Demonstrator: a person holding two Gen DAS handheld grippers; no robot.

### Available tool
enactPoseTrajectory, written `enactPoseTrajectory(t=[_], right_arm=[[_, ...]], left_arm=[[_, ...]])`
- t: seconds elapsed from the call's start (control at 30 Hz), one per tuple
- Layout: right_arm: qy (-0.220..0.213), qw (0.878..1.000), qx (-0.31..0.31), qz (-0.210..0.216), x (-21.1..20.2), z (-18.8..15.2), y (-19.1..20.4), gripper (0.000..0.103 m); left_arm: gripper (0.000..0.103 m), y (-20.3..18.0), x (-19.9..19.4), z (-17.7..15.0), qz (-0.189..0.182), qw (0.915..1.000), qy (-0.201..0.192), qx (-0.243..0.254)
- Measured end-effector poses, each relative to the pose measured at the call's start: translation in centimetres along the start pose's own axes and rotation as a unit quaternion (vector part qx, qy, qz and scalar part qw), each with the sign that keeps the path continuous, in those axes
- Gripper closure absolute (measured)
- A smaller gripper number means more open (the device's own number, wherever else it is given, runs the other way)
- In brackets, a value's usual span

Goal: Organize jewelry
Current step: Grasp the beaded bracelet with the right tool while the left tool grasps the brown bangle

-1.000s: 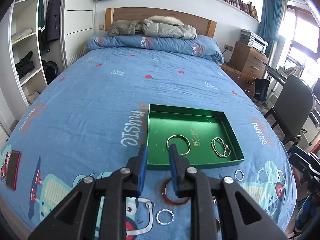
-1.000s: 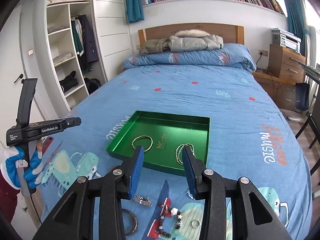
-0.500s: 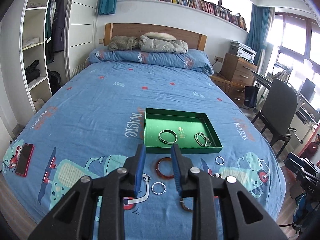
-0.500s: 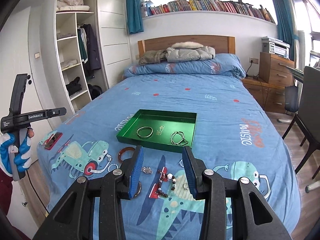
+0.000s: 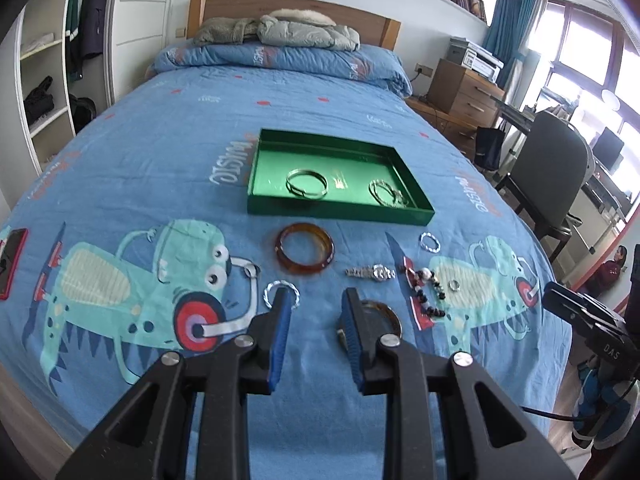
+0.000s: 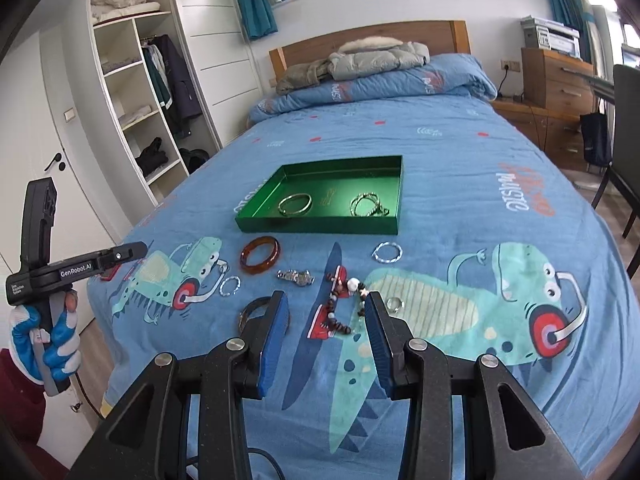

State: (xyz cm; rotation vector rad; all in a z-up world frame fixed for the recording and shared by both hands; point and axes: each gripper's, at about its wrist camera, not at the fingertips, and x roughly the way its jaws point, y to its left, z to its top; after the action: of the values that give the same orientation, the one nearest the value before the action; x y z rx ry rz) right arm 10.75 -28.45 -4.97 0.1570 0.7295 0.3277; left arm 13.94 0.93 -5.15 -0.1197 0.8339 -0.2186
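Observation:
A green tray (image 5: pixel 256 206) (image 6: pixel 320 226) on the blue bedspread holds a gold bangle (image 5: pixel 306 184) and a beaded bracelet (image 5: pixel 388 193). In front of it lie an amber bangle (image 5: pixel 304 253) (image 6: pixel 259 255), a silver watch (image 5: pixel 371 271) (image 6: pixel 296 277), a beaded necklace (image 5: pixel 425 292) (image 6: pixel 345 304), twisted silver rings (image 5: pixel 430 242) (image 6: pixel 387 252), a small ring (image 6: pixel 395 303) and a dark bangle (image 5: pixel 380 314) (image 6: pixel 250 310). My left gripper (image 5: pixel 316 300) is open above the near jewelry. My right gripper (image 6: pixel 326 304) is open, empty, over the necklace.
A red phone (image 5: pixel 11 256) lies at the bed's left edge. A wardrobe (image 6: pixel 136 92) stands left, a chair (image 5: pixel 556 184) and drawers (image 5: pixel 464 92) right. Pillows and jackets (image 5: pixel 280 32) are at the headboard.
Both grippers pulled back from the tray toward the bed's foot, then dipped lower over the loose jewelry. The left jaws opened wider.

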Motion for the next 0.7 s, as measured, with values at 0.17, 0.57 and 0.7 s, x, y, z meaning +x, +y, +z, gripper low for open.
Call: enactPoseTrajectory(t=[0.17,0.57,0.7], right_arm=[[0.047,0.999,0.024,0.008,4.3,-1.4,-1.1,0.05],[0.128,0.991,0.034,0.019,12.0,-2.3,-2.1,0.049],[0.144,0.989,0.035,0.016,14.2,-2.2,-2.4,0.047]], left_arm=[[0.078,-1.5,4.8,-1.6,-0.01,0.9986,0.048,0.019],[0.072,-3.2,11.9,-2.9,-0.016,0.9932,0.106,0.045],[0.072,-2.9,13.4,-3.1,-0.016,0.9916,0.119,0.047]])
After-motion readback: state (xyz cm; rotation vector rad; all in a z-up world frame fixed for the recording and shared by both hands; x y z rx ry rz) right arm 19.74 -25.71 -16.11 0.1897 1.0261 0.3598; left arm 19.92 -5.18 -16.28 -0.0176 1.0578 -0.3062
